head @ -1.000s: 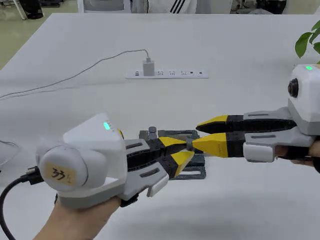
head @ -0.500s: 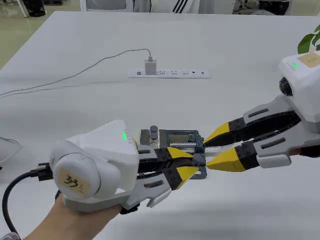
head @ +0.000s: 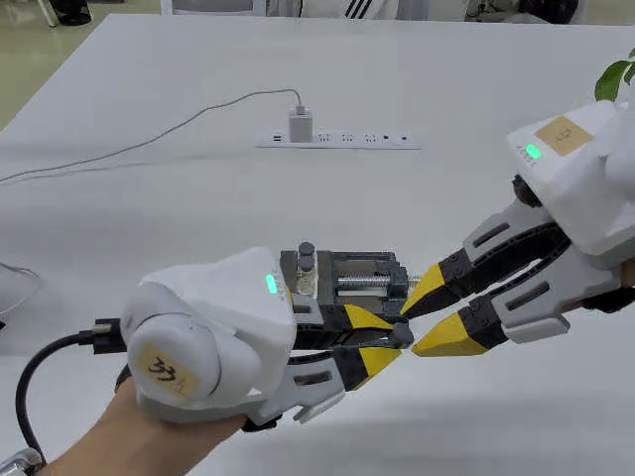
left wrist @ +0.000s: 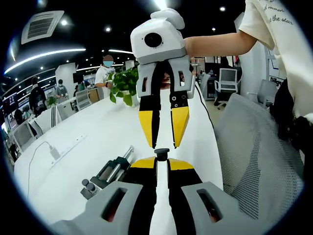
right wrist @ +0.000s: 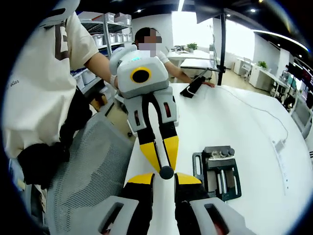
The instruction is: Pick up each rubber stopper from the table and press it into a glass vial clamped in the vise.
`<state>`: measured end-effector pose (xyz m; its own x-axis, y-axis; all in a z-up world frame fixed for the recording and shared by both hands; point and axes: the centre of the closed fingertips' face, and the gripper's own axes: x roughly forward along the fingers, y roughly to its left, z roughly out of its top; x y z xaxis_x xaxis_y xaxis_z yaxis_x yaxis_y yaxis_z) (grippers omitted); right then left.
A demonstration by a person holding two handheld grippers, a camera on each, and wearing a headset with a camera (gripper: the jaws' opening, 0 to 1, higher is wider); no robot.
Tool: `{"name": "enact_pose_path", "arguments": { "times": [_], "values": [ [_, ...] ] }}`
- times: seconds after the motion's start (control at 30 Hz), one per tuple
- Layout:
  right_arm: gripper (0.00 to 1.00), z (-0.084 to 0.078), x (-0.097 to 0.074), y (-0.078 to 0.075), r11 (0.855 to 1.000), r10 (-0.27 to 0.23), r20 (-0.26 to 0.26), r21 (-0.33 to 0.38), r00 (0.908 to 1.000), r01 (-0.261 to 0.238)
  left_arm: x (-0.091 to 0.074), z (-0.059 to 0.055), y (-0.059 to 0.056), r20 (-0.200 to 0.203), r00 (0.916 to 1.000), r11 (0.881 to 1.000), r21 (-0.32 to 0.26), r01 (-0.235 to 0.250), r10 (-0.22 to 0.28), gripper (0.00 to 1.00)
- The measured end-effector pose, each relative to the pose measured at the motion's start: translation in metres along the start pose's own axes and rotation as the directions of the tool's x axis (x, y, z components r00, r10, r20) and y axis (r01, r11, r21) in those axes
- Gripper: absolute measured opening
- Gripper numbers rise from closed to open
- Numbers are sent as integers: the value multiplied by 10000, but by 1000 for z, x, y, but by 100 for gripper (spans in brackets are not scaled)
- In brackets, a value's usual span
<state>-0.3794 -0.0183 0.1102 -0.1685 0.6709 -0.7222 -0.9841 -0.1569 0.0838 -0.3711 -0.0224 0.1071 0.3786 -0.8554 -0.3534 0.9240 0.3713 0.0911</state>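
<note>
White counter (head: 179, 208), head view: left tool (head: 395, 337) pinches a rubber stopper (head: 403, 335); vise (head: 369, 270) at its 11 o'clock holds a capped vial (head: 307, 282). Left gripper view: right tool (left wrist: 163, 146) spread wide at 12 o'clock. Right gripper view: its parted jaws flank the stopper.

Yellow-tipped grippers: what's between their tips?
A small dark rubber stopper, pinched by the left gripper, facing the open right gripper; left gripper view.

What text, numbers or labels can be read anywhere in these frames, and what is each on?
"33": handwritten on the tan paper sticker on the white left gripper.
Tan square sticker on the white right gripper: mark too blurred to read.
White T-shirt print: "the star", partly cut off.
</note>
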Motion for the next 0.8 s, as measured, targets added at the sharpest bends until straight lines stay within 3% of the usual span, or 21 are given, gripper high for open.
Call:
{"name": "enact_pose_path", "arguments": {
  "times": [0.8],
  "values": [
    [10,-1,9,4,9994,301,-399,-155,9987,-307,-1,-3,-6,-21,10000,9996,-261,65,-66,4]
  ]
}}
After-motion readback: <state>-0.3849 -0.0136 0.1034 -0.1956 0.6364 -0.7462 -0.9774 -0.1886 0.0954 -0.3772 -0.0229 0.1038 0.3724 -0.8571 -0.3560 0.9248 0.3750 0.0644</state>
